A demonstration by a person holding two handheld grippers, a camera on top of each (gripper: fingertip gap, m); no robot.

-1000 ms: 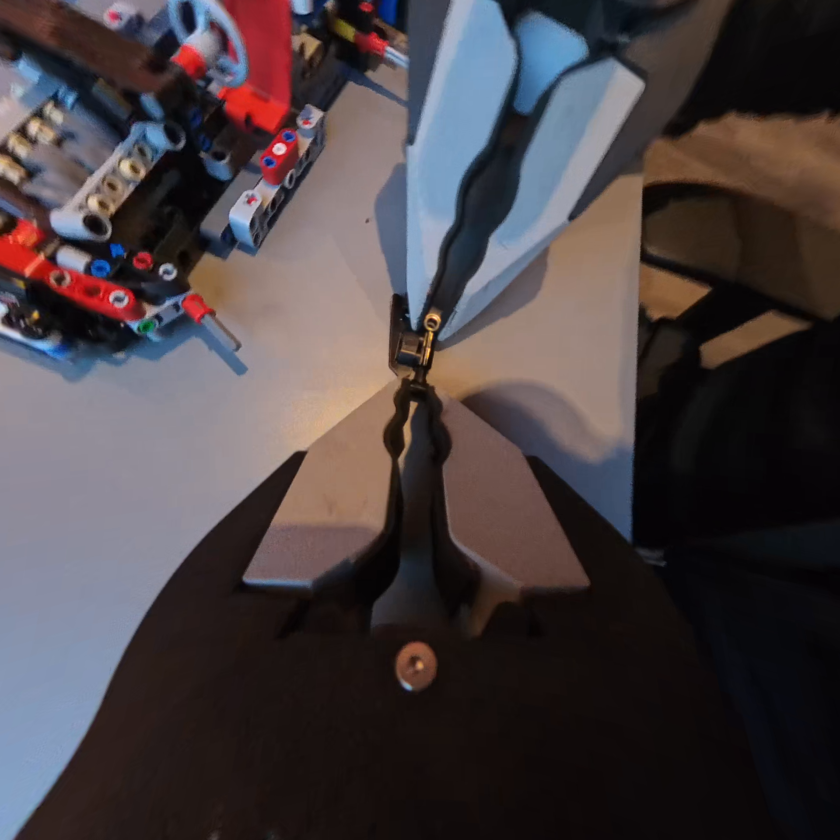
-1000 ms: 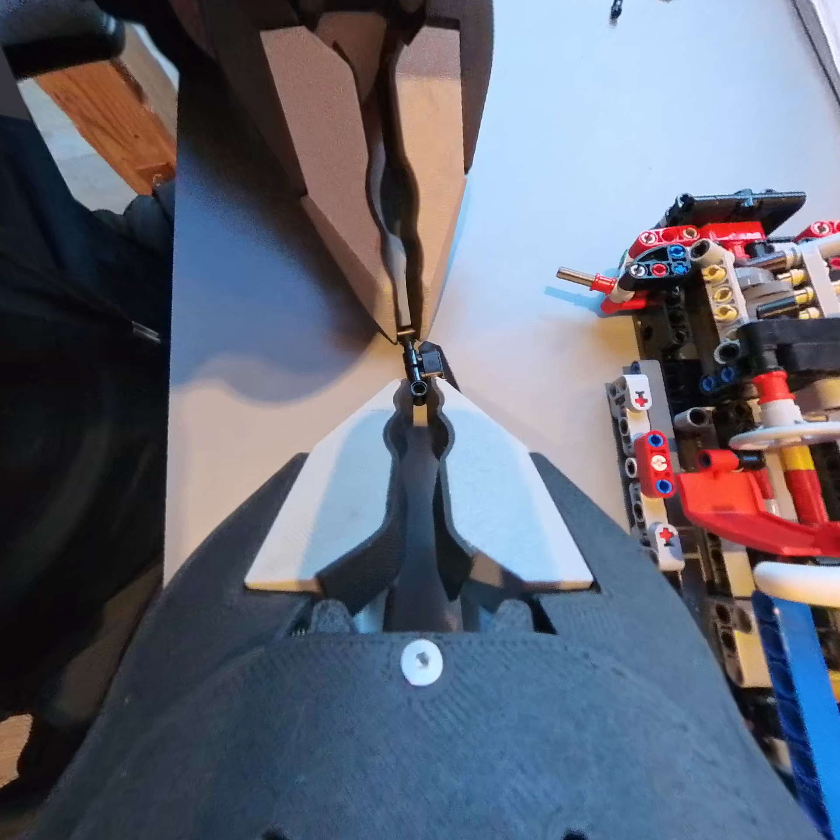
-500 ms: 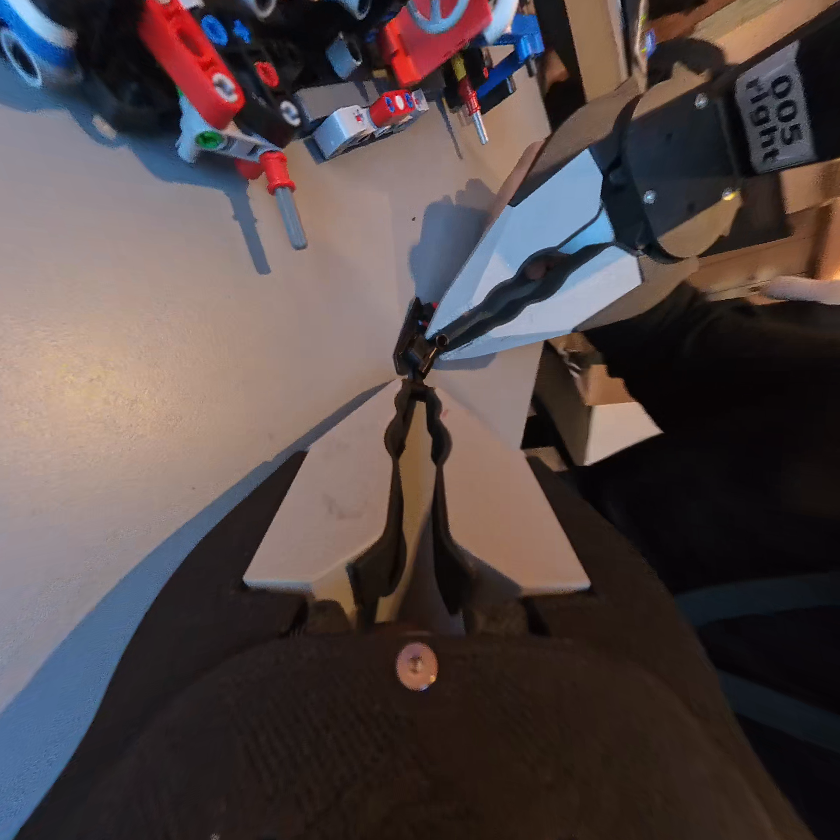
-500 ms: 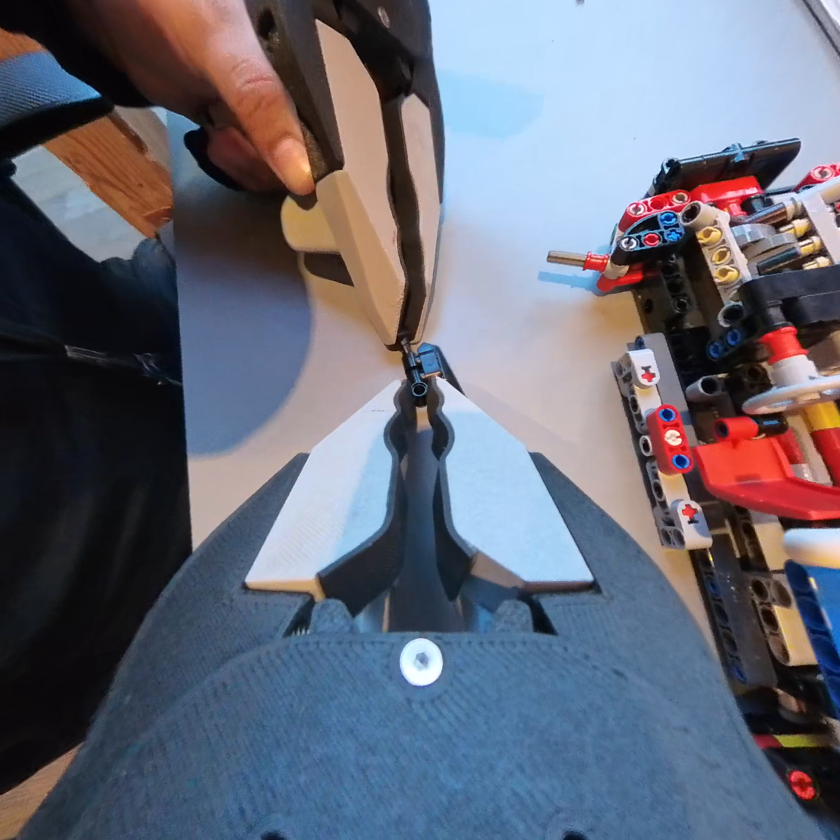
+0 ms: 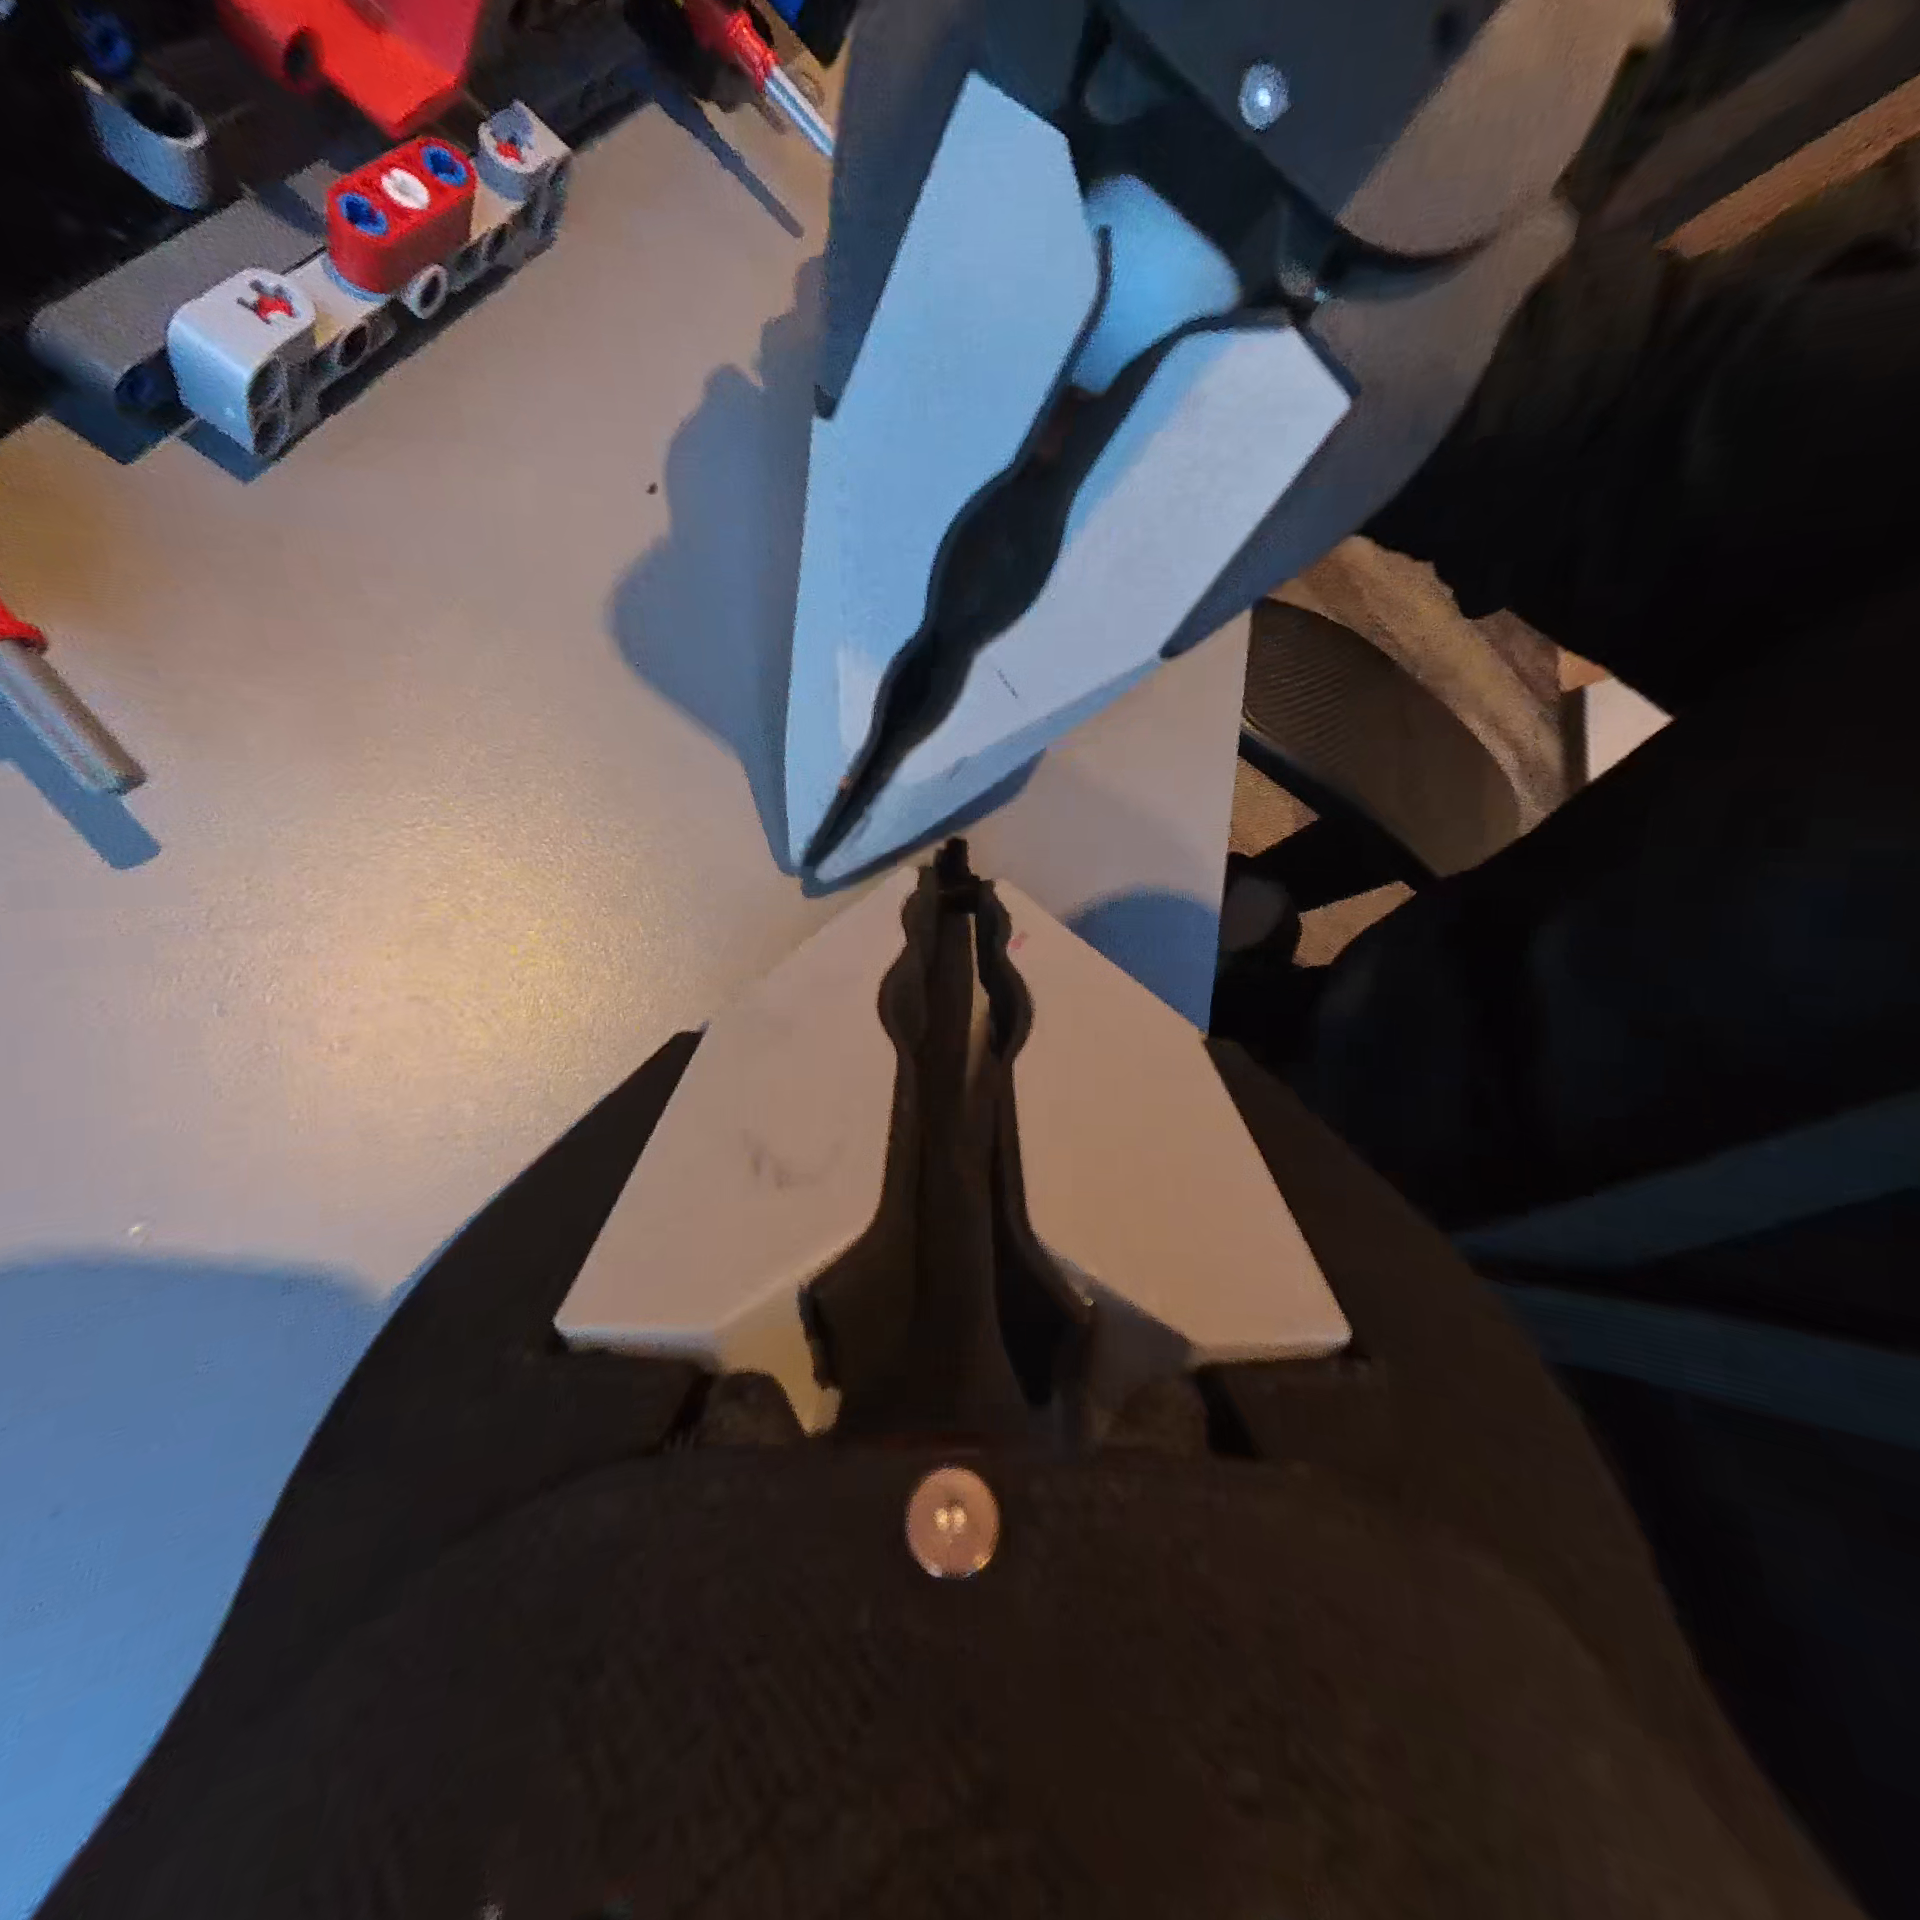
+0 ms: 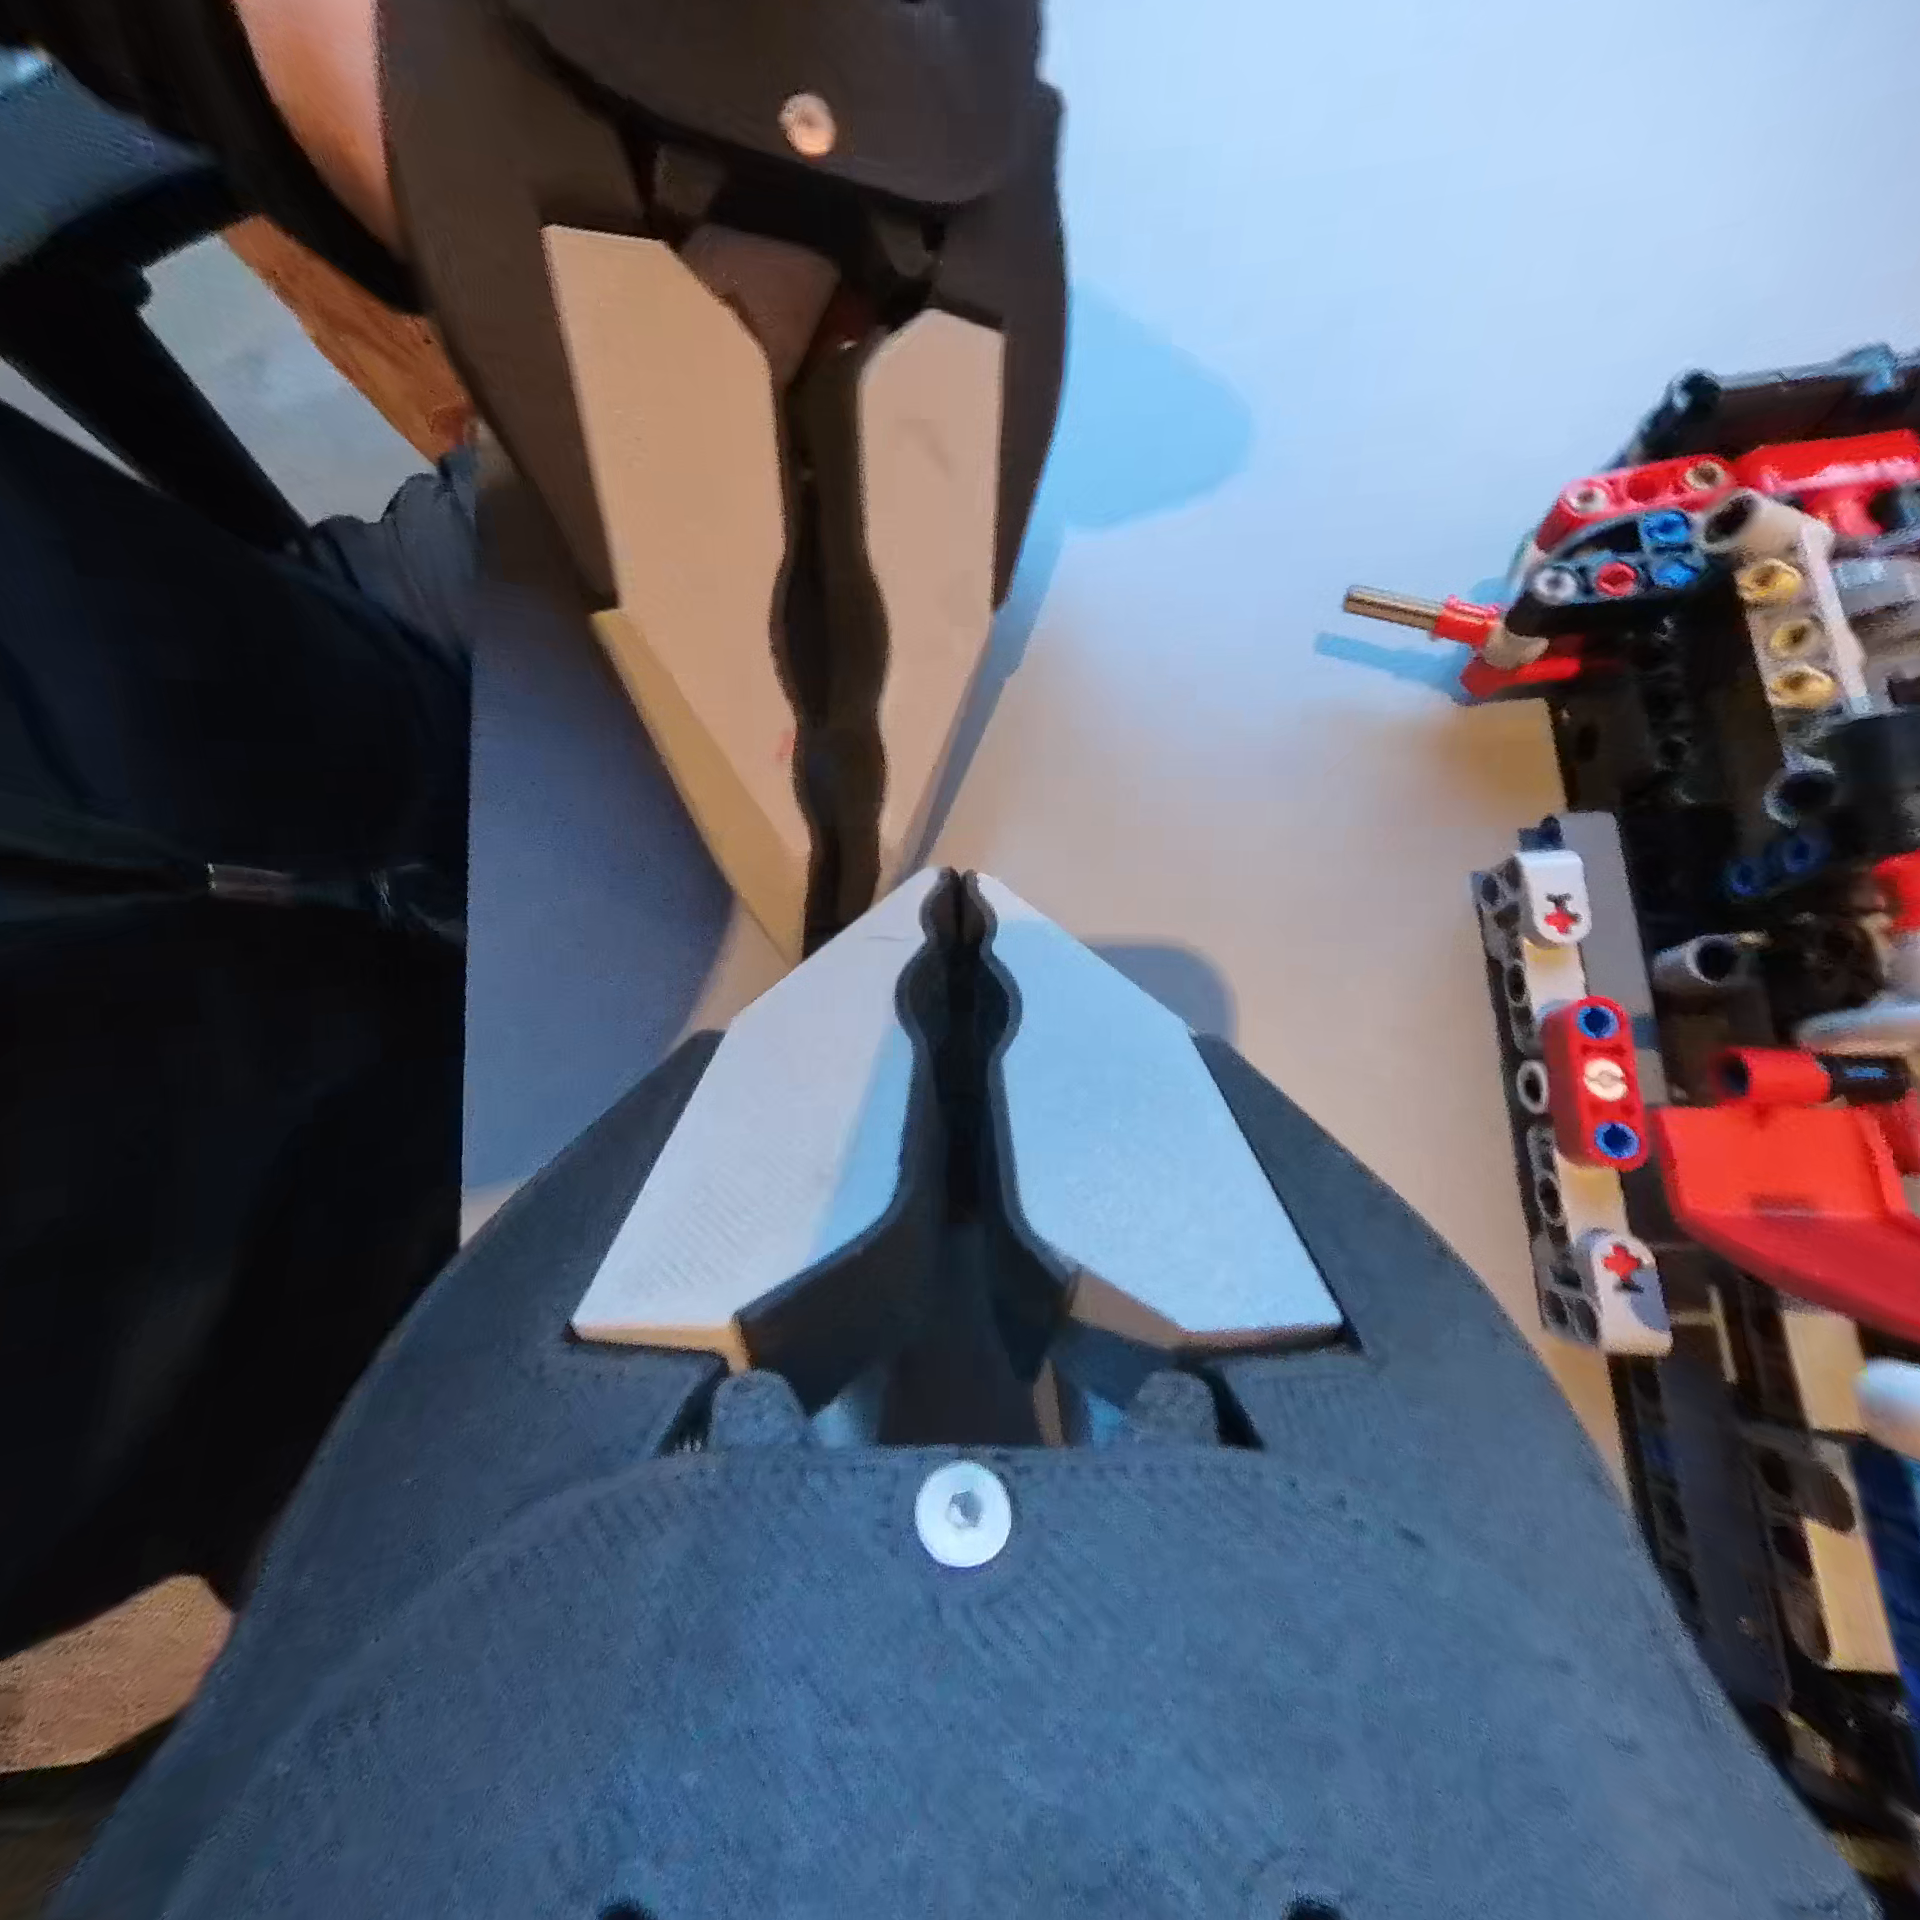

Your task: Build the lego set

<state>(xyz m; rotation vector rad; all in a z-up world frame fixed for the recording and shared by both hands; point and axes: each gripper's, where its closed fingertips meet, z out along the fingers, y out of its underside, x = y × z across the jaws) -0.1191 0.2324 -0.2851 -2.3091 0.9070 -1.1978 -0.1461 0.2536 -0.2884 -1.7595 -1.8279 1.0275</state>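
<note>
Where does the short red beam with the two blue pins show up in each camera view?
Left wrist view: the red beam is at upper left, on a grey beam at the model's edge.
Right wrist view: the red beam is at right of centre, standing vertical on that same grey beam.
Shared landmark: the metal axle with a red collar, at the left edge in the left view and upper right in the right view.

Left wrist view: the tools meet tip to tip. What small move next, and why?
Probably ease the left tool away from the right tool toward the lego model: a small black piece shows only at the left tool's tips, and the right tool's tips look shut on nothing.
</note>
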